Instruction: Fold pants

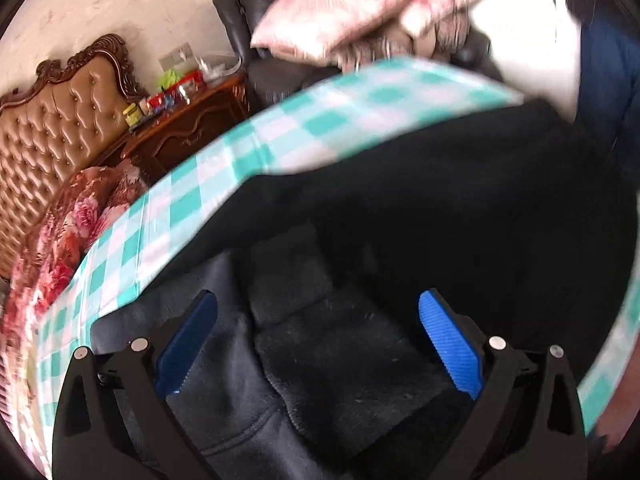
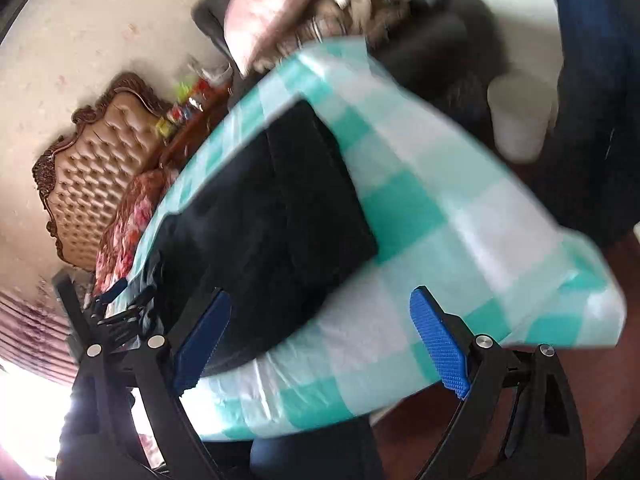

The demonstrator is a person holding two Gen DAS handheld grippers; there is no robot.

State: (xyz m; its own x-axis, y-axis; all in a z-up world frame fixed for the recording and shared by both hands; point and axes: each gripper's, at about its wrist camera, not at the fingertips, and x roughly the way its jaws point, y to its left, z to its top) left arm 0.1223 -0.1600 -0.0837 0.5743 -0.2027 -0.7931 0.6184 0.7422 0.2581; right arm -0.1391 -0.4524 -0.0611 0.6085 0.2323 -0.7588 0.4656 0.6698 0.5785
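Observation:
Black pants (image 1: 440,200) lie on a table with a teal and white checked cloth (image 1: 320,120). In the left wrist view my left gripper (image 1: 318,344) is open just above the near end of the pants, where fleecy inner fabric (image 1: 340,352) shows between the blue pads (image 1: 452,348). In the right wrist view the pants (image 2: 272,220) lie as a long dark strip across the cloth (image 2: 460,220). My right gripper (image 2: 320,344) is open, over the near edge of the pants and bare cloth. The left gripper (image 2: 120,304) shows at the pants' far left end.
A tufted brown headboard (image 1: 52,132) and a floral bedspread (image 1: 72,232) stand to the left. A dark wooden nightstand (image 1: 188,128) holds small items. A dark armchair with a pink cushion (image 1: 360,4) sits behind the table. A white cup (image 2: 520,120) is at right.

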